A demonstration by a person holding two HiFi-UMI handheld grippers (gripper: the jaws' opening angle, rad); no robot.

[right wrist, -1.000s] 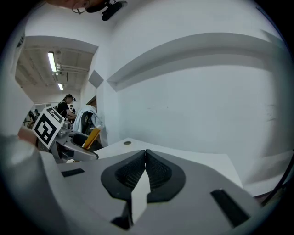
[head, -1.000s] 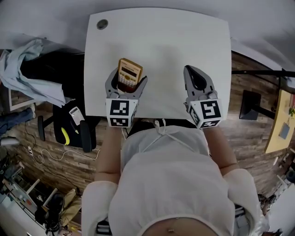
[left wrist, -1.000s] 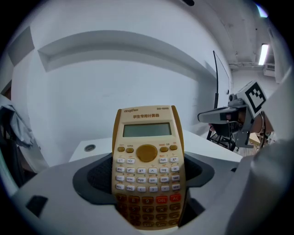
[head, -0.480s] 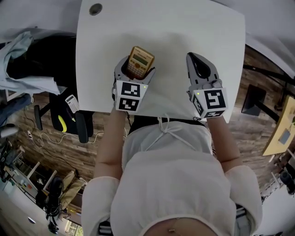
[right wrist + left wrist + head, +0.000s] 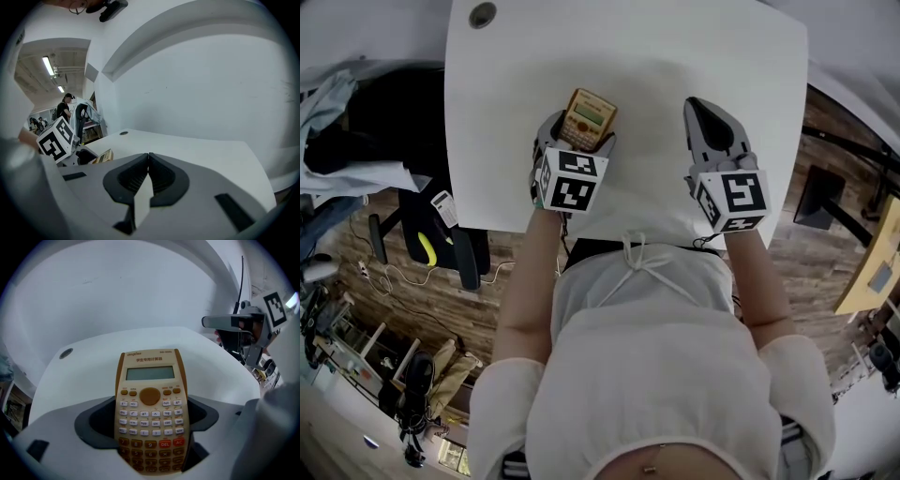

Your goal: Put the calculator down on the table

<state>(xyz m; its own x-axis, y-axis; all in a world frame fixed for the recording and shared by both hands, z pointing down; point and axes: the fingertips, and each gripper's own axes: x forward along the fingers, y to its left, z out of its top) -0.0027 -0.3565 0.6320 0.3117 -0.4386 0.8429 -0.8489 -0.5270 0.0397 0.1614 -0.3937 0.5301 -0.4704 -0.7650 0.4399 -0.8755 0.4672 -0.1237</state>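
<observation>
A tan calculator (image 5: pixel 150 413) with a grey screen and orange lower keys stands between the jaws of my left gripper (image 5: pixel 575 136), which is shut on its lower half. In the head view the calculator (image 5: pixel 590 117) sticks out past the jaws, above the near part of the white table (image 5: pixel 628 66). My right gripper (image 5: pixel 711 131) hovers over the table's right side, shut, with its jaws pressed together and nothing between them. The right gripper view shows the calculator's edge (image 5: pixel 104 156) at the left, beside the left gripper's marker cube (image 5: pixel 57 139).
A round grommet (image 5: pixel 482 14) sits at the table's far left corner. A black chair with clothes (image 5: pixel 356 141) stands left of the table, over a wooden floor with cables. A grey wall rises behind the table (image 5: pixel 140 291). People stand far off (image 5: pixel 70 110).
Both grippers have shifted forward over the table. The left one, still holding the calculator, has moved a little right and further over the table's near edge.
</observation>
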